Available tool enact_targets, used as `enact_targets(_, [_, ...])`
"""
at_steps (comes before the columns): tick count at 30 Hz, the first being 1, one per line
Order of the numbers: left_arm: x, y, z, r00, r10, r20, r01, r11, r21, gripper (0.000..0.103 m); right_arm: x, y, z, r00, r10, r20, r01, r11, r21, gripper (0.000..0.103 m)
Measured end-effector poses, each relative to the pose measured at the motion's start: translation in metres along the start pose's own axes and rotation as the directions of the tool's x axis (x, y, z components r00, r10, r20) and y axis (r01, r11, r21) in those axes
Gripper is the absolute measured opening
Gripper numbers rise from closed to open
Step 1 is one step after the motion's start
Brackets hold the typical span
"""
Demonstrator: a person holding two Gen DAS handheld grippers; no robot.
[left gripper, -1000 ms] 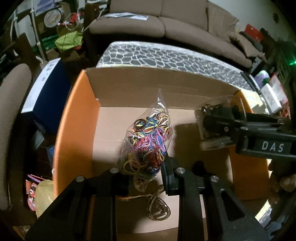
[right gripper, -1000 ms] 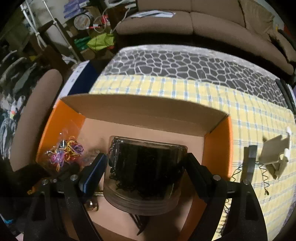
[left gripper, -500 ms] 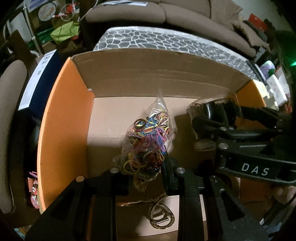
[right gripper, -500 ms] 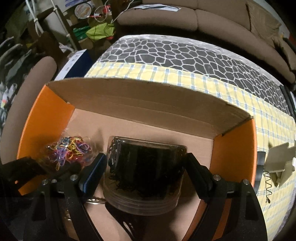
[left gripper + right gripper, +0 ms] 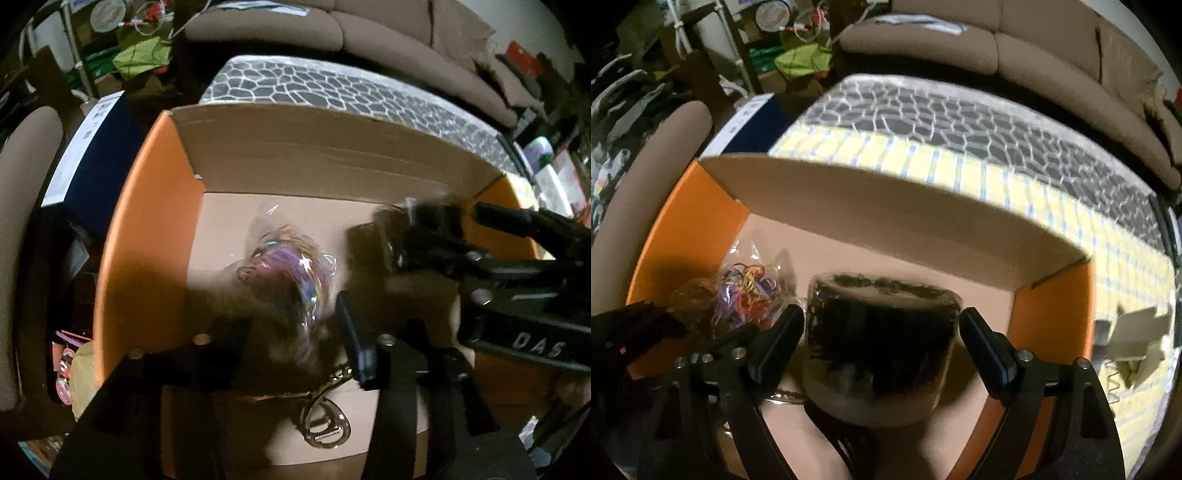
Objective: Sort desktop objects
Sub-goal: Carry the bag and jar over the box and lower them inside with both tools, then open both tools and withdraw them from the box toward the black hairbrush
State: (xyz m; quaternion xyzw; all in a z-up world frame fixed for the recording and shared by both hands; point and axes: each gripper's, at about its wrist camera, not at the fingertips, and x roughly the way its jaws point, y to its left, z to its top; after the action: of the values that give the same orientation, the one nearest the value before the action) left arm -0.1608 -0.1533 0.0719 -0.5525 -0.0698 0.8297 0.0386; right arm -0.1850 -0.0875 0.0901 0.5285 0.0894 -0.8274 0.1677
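A clear bag of coloured rubber bands (image 5: 291,266) hangs blurred inside the cardboard box with orange side walls (image 5: 140,229). My left gripper (image 5: 291,321) is just above it. Its jaws are opening, and the bag sits loose between them, pressed by neither pad. The right wrist view shows the same bag (image 5: 750,291) at the box's left side. My right gripper (image 5: 882,325) is shut on a clear round tub of dark items (image 5: 882,332), held over the box floor to the right of the bag.
A metal clasp (image 5: 325,424) lies on the box floor near the front. The box stands on a yellow checked cloth (image 5: 960,173). A white stand (image 5: 1137,332) sits right of the box, a blue carton (image 5: 92,155) left of it, and a sofa (image 5: 960,44) behind.
My left jaws have spread apart, and the bag of rubber bands has slipped down and gone blurry. My right gripper still holds the tub in the same grip, over the box.
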Motion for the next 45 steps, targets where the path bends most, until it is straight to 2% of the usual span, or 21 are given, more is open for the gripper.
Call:
enact_targets(5, [-0.021,0.007,-0.002,0.999,0.002,0.037,-0.002,1.000,-0.019,0.053,-0.025,0.004,0.005,0.999,-0.011,0.047,0.012,1.000,-0.019,0.088])
enact_targets(9, [-0.041,0.014,-0.004,0.998,0.004,0.064,-0.002,0.999,-0.036,0.054,-0.044,0.007,0.006,0.997,-0.018,0.072,0.020,1.000,-0.018,0.088])
enact_targets(14, [-0.063,0.012,-0.012,0.996,0.006,0.091,-0.003,0.999,-0.037,0.060,-0.063,0.007,-0.001,0.996,-0.035,0.085,0.037,0.999,-0.021,0.089])
enact_targets(20, [-0.084,0.002,-0.025,0.994,0.000,0.111,0.002,1.000,-0.024,0.064,-0.084,0.000,-0.020,0.995,-0.057,0.084,0.057,0.998,-0.001,0.090])
enact_targets(24, [-0.097,-0.004,-0.033,0.992,0.009,0.130,-0.006,1.000,-0.025,0.079,-0.092,-0.003,-0.034,0.995,-0.064,0.078,0.063,0.998,0.013,0.093])
enact_targets(26, [-0.103,-0.006,-0.037,0.991,0.021,0.136,-0.018,1.000,-0.025,0.084,-0.095,-0.005,-0.042,0.995,-0.064,0.072,0.062,0.998,0.021,0.095])
enact_targets(30, [-0.111,-0.011,-0.048,0.990,0.013,0.139,-0.010,1.000,-0.022,0.091,-0.097,-0.008,-0.058,0.997,-0.064,0.053,0.062,0.997,0.038,0.101])
enact_targets(36, [-0.113,-0.023,-0.064,0.992,0.000,0.124,-0.001,1.000,0.010,0.093,-0.101,-0.014,-0.083,0.998,-0.052,0.026,0.050,0.997,0.066,0.102])
enact_targets(38, [-0.113,-0.026,-0.070,0.992,-0.001,0.123,-0.001,1.000,0.015,0.103,-0.102,-0.015,-0.090,0.999,-0.048,0.019,0.047,0.996,0.072,0.102])
enact_targets(45, [-0.117,-0.035,-0.085,0.993,0.002,0.122,-0.004,1.000,0.019,0.103,-0.113,-0.017,-0.111,0.998,-0.060,0.022,0.058,0.994,0.092,0.102])
